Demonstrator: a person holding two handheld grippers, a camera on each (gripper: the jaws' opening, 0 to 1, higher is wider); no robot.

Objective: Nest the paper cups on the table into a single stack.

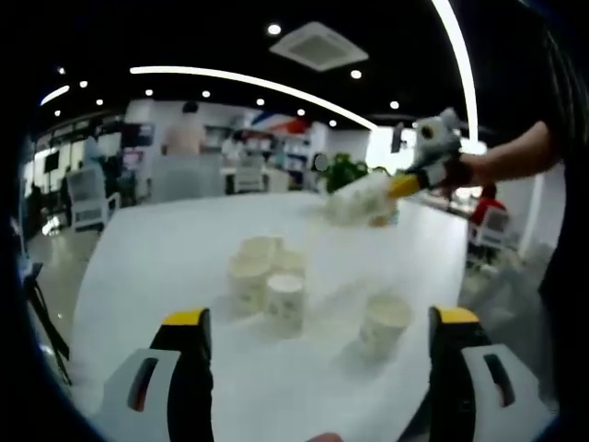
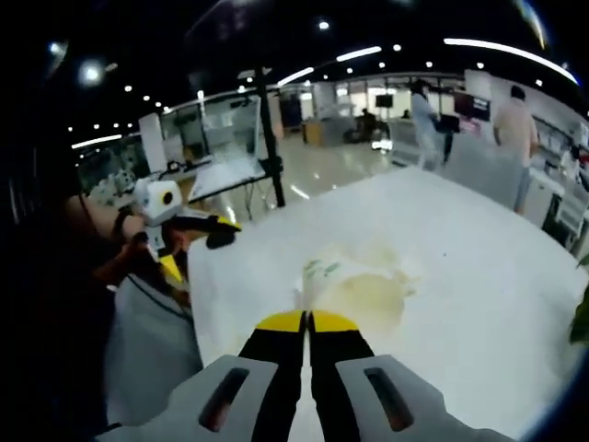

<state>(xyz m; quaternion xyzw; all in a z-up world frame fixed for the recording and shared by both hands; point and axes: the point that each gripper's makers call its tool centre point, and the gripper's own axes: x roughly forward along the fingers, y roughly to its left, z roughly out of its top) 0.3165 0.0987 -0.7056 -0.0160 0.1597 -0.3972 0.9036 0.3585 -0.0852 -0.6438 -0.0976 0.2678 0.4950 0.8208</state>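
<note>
Several white paper cups stand on the white table [image 1: 166, 267]: a tight cluster [image 1: 267, 276] in the middle and a single cup [image 1: 385, 322] to its right. My left gripper [image 1: 321, 318] hangs open just in front of them, nothing between its yellow-tipped jaws. It also appears at the left of the right gripper view as the left gripper [image 2: 198, 247], held by a hand. From the right, my right gripper [image 1: 398, 187] is raised over the far side of the table with a blurred paper cup [image 1: 359, 198]. In its own view the right gripper [image 2: 308, 322] is shut on that cup's wall [image 2: 359, 285].
The table is long, with bare surface [image 2: 479, 267] around the cups. A person's arm [image 1: 515, 152] reaches in from the right. Chairs [image 1: 87, 198], a green plant [image 1: 345, 170] and people stand beyond the far edge. A black stand [image 2: 269, 138] rises past the table's end.
</note>
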